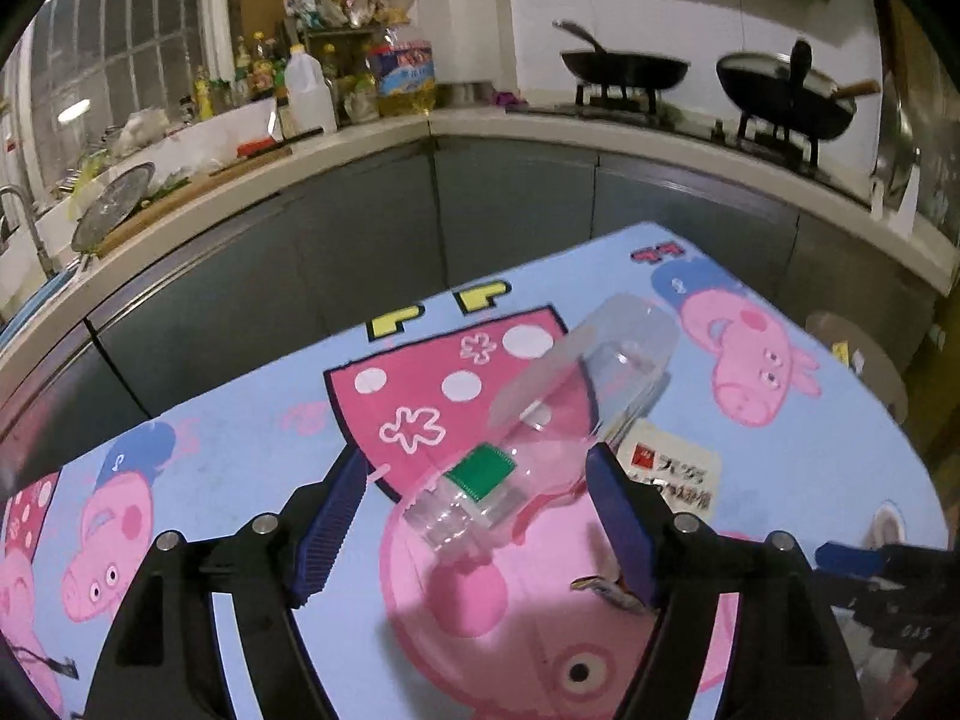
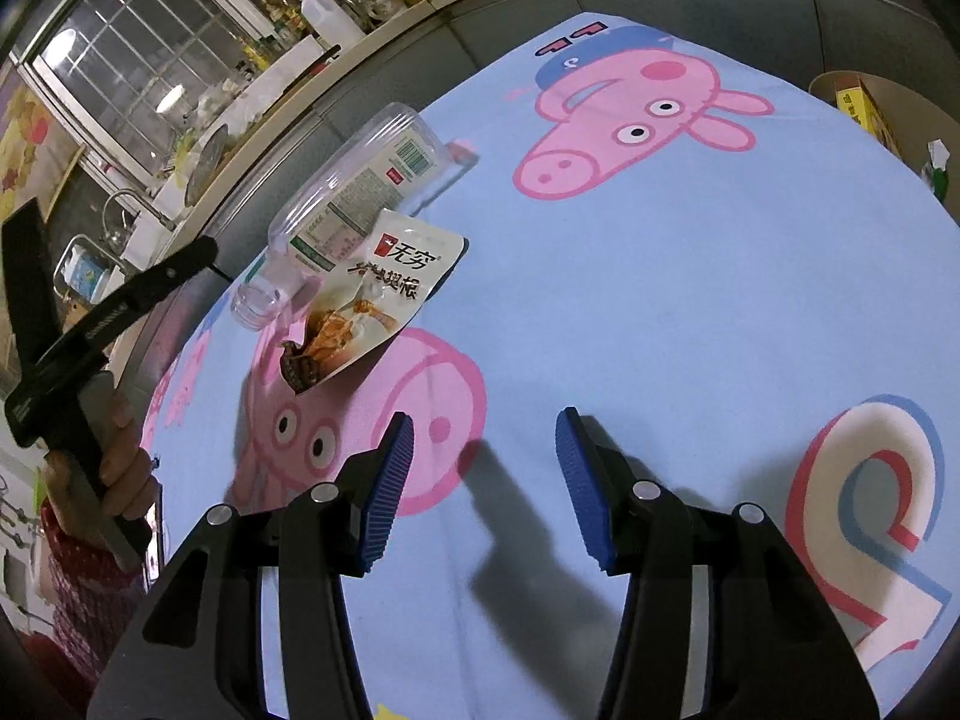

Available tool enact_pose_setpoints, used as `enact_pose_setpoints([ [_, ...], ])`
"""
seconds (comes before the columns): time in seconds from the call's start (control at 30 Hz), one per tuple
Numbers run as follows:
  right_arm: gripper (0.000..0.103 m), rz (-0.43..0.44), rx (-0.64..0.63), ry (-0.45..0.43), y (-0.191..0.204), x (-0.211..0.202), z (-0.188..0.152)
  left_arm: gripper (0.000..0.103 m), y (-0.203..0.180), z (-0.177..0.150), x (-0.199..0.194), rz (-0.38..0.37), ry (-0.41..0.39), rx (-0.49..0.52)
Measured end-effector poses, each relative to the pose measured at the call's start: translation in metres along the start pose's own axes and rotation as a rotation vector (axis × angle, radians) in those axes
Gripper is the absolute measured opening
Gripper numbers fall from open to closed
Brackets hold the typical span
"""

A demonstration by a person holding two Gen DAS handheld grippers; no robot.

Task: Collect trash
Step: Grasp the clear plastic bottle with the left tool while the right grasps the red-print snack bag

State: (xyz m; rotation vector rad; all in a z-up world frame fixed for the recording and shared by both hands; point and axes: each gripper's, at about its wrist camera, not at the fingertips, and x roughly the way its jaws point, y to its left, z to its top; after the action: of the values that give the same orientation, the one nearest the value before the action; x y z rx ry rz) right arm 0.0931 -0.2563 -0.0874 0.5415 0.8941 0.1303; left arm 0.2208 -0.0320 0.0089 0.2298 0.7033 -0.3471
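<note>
Cartoon tablecloth (image 1: 252, 480); clear bottle (image 1: 540, 420) between spread left hand-held gripper (image 1: 474, 516) pads, untouched.

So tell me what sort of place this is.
A home kitchen, most likely: two woks sit on a gas stove, oil bottles crowd the counter, and a sink tap shows by the window.

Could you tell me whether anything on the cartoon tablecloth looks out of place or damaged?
Yes: an empty clear bottle lies on its side without a cap, and a torn-open snack packet lies against it. Both look like trash.
</note>
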Motion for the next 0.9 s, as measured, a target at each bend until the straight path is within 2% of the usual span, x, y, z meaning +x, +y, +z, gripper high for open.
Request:
enact_pose_setpoints([
  [0.1, 0.052, 0.017, 0.019, 0.001, -0.001, 0.000, 0.001, 0.079, 0.000, 0.005, 0.008, -0.013, 0.034, 0.040],
  [0.23, 0.052, 0.115, 0.102, 0.043, -0.006, 0.006, 0.004, 0.082, -0.009, 0.015, 0.020, -0.028, 0.071, 0.116],
  [0.4, 0.052, 0.244, 0.209, 0.128, -0.010, 0.021, 0.014, 0.082, -0.021, 0.033, 0.049, -0.064, 0.145, 0.155],
  [0.57, 0.052, 0.329, 0.293, 0.186, -0.007, 0.042, 0.027, 0.082, -0.047, 0.040, 0.069, -0.104, 0.191, 0.261],
  [0.7, 0.052, 0.349, 0.313, 0.205, 0.004, 0.056, 0.035, 0.075, -0.056, 0.040, 0.092, -0.081, 0.266, 0.297],
  [0.9, 0.051, 0.362, 0.339, 0.207, 0.012, 0.069, 0.042, 0.067, -0.033, 0.036, 0.089, -0.093, 0.263, 0.245],
])
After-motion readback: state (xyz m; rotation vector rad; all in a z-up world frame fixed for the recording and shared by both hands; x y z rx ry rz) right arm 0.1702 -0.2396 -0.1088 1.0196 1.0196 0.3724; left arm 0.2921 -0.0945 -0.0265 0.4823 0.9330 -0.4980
